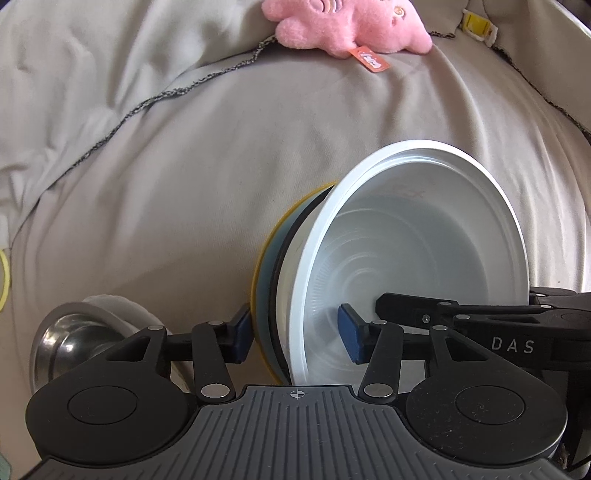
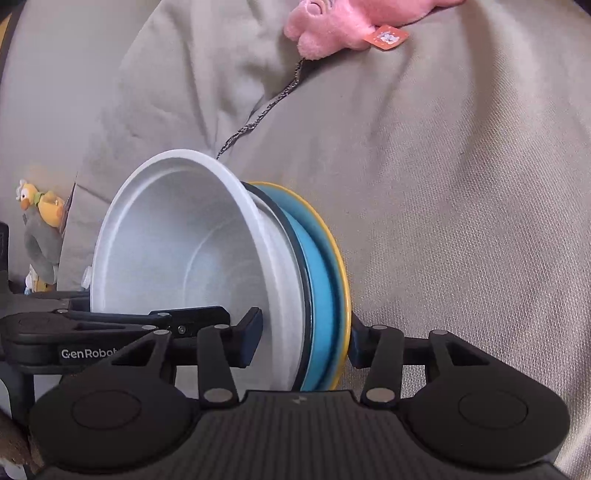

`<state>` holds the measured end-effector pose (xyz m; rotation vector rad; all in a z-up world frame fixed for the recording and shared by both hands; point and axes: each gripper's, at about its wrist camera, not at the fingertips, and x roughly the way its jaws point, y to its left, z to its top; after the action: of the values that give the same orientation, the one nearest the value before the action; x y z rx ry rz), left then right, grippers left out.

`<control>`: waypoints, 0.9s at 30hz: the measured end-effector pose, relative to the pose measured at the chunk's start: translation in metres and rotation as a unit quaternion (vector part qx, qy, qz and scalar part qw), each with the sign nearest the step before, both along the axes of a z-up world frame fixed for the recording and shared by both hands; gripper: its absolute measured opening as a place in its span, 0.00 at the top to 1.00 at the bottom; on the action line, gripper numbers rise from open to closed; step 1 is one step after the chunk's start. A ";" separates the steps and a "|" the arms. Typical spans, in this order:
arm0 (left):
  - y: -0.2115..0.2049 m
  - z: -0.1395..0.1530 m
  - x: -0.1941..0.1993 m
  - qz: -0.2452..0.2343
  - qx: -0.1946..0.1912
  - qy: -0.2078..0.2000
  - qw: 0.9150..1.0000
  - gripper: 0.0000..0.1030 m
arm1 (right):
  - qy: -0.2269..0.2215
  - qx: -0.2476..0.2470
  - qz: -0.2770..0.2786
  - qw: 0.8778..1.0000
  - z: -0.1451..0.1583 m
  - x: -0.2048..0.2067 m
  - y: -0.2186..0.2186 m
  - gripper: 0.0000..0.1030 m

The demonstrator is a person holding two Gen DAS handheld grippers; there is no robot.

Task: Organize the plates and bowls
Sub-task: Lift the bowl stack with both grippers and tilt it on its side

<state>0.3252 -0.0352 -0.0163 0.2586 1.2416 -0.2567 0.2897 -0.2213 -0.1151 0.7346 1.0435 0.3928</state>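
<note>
Oddly, the whole stack stood on edge in the lower middle of both wrist views, pinched from two sides at once. The left gripper [image 1: 295, 334] had its fingers set fairly wide across the rims: one blue pad [image 1: 242, 332] lay against the yellow-rimmed plate [image 1: 258, 273], the other pad [image 1: 349, 338] sat inside the white bowl [image 1: 406, 266], and whether that inner pad truly touched the wall I could not tell. The right gripper [image 2: 304, 338] straddled the same stack from the opposite side, one finger [image 2: 251, 332] in the bowl's mouth and the other behind the plate's yellow rim [image 2: 345, 280], with the blue plate [image 2: 319, 295] sandwiched between.

What mattered, to my eye, was the stack's axis: it ran sideways across both tools, the bowl's mouth opening toward the right of the left view and toward the left of the right view. Both hands looked equally close. A steel bowl [image 1: 74, 339] sat at lower left of the left view, and a pink plush toy [image 1: 347, 26] lay along the top of the grey blanket [image 1: 184, 184].
</note>
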 end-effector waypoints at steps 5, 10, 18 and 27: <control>-0.005 -0.004 -0.001 -0.008 0.015 -0.006 1.000 0.45 | 0.009 0.012 -0.013 1.000 -0.004 -0.004 -0.003 0.59; -0.006 -0.006 0.001 -0.003 0.017 -0.010 1.000 0.45 | 0.010 0.012 -0.005 1.000 -0.006 -0.004 0.000 0.57; -0.002 -0.001 -0.002 0.010 0.007 -0.007 1.000 0.46 | 0.004 0.002 -0.009 1.000 0.001 -0.006 0.006 0.55; 0.015 0.018 -0.012 0.018 -0.009 -0.017 1.000 0.46 | 0.003 -0.010 0.003 1.000 0.022 -0.011 0.017 0.55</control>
<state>0.3135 -0.0200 0.0013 0.2233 1.2087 -0.2317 0.2785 -0.2047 -0.0933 0.7157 1.0539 0.3857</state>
